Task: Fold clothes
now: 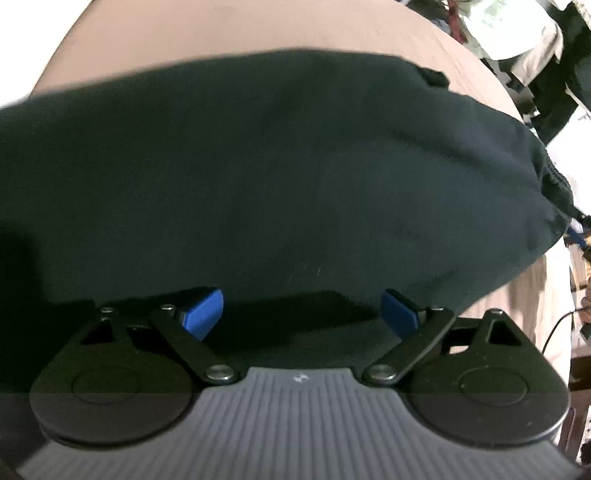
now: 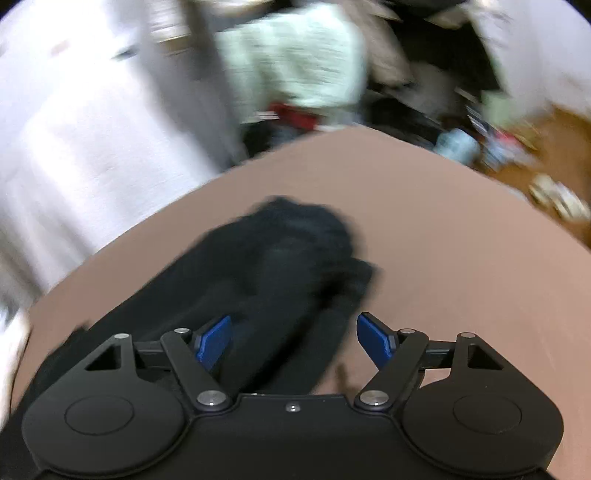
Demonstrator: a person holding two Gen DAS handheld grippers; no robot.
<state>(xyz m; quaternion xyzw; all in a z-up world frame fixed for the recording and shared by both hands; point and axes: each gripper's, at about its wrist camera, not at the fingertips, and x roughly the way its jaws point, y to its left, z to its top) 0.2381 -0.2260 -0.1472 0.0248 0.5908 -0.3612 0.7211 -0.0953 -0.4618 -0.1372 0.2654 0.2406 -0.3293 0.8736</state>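
- The dark garment lies spread on the tan-brown surface; in the left wrist view it fills most of the picture as a broad flat panel, its far edge running across the top and its right end bunched with a ribbed hem
- The left gripper hovers over the near part of that panel with its jaws spread wide and nothing between the blue pads
- The right gripper also has its jaws wide, holding nothing; dark cloth runs under and between them, but the pads do not press on it
- In the right wrist view the dark garment ends in a rumpled heap on the surface, and that end looks less tidy than the panel
- Judged from this, a fold has just been laid down and released; to do the step well, smooth the flat panel, then pinch two matching corners or edge points, one per gripper, taking only the top layer
- Straighten the bunched end first, or the next fold will trap the lump
- Beyond the surface the room is cluttered: pale cloth, a white wall or door, boxes and small items, all blurred
- Nothing lies on the surface near the garment, so the way is free; a cable hangs off the right edge, well apart
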